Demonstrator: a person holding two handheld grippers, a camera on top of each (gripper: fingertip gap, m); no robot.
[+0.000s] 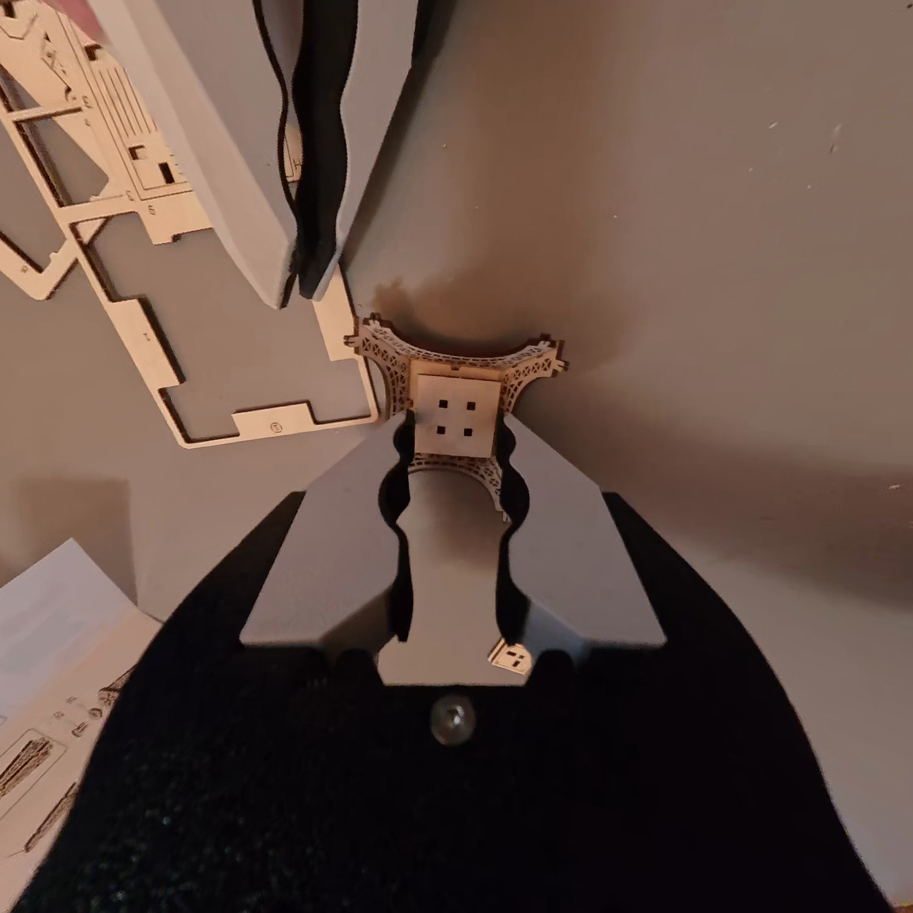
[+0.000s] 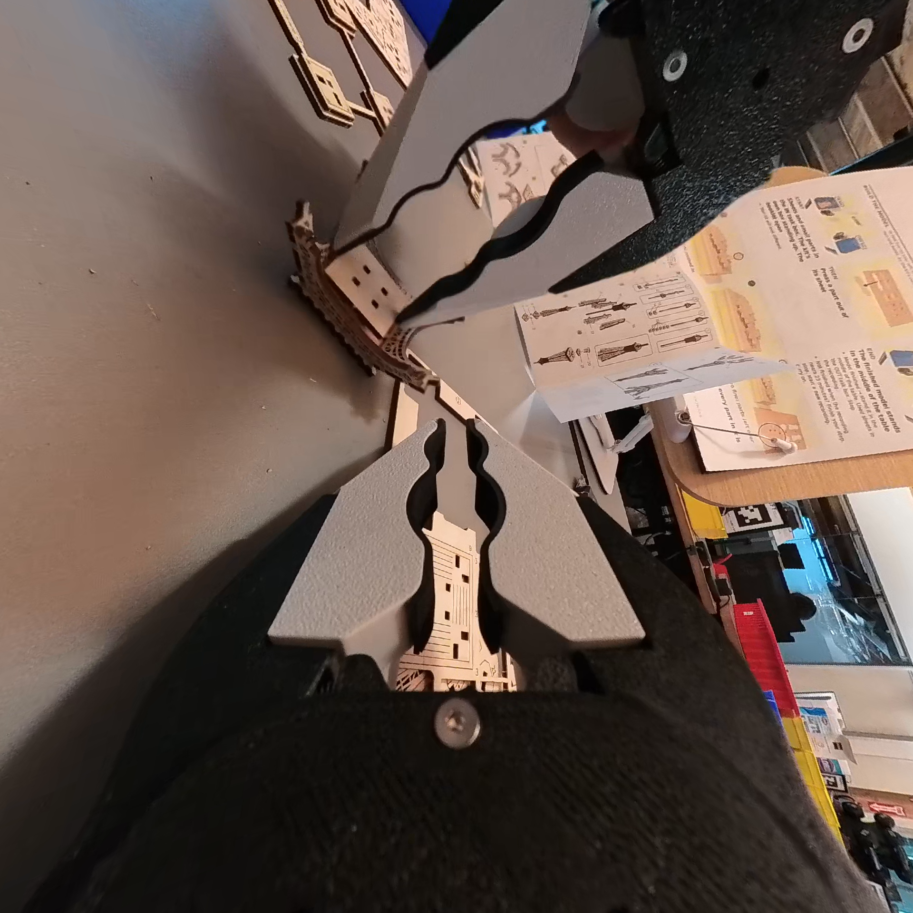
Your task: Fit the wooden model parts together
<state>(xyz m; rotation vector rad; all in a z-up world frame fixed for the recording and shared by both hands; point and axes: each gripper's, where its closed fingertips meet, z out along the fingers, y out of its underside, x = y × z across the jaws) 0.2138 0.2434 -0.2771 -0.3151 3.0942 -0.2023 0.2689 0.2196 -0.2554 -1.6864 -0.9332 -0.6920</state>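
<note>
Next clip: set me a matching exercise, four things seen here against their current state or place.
Things:
1. left gripper
2. right gripper
3. wooden tower base
4. instruction sheet

States:
A. nearly closed over the cut-out wooden sheet
B. lying at the table edge
C. closed around the square top block
D. standing on the grey table

Pairs: 1-C, 2-A, 3-D, 4-B

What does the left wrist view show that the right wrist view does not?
Only the left wrist view shows the small loose wooden piece near the left tool. Only the right wrist view shows the instruction sheets and the room behind. Both show the lattice tower base held by the left tool, and the cut-out wooden sheet.
</note>
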